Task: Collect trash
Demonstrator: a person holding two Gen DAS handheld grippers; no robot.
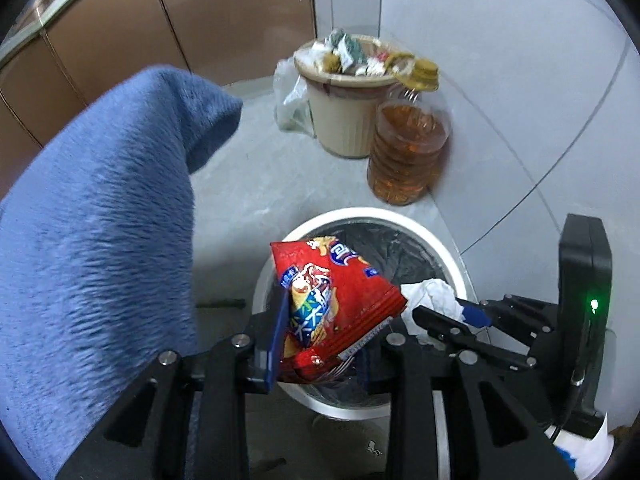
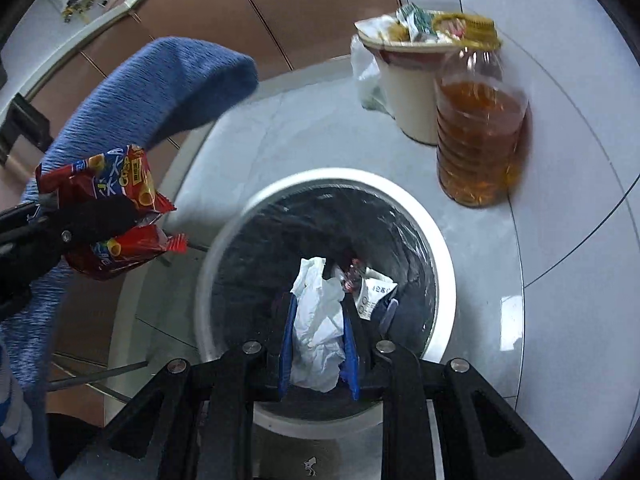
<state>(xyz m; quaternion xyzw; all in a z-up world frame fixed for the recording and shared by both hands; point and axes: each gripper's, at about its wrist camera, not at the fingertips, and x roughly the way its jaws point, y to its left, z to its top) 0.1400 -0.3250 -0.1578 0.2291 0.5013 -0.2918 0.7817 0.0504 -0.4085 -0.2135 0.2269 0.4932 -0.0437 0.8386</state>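
Observation:
My left gripper (image 1: 320, 344) is shut on a red snack bag (image 1: 336, 300) and holds it over the near rim of a white round trash bin (image 1: 360, 216) lined with a black bag. The bag also shows in the right wrist view (image 2: 108, 208), left of the bin (image 2: 444, 280). My right gripper (image 2: 318, 344) is shut on a crumpled white tissue (image 2: 316, 328) and holds it above the bin's opening; the tissue shows in the left wrist view (image 1: 432, 296) too. Some trash lies at the bin's bottom (image 2: 372, 288).
A beige waste basket (image 1: 344, 120) full of rubbish stands in the corner with a plastic bag (image 1: 290, 96) beside it. A large bottle of amber liquid (image 1: 408, 148) stands next to it. A blue-sleeved arm (image 1: 100, 220) fills the left. Brown cabinets (image 1: 160, 20) line the back.

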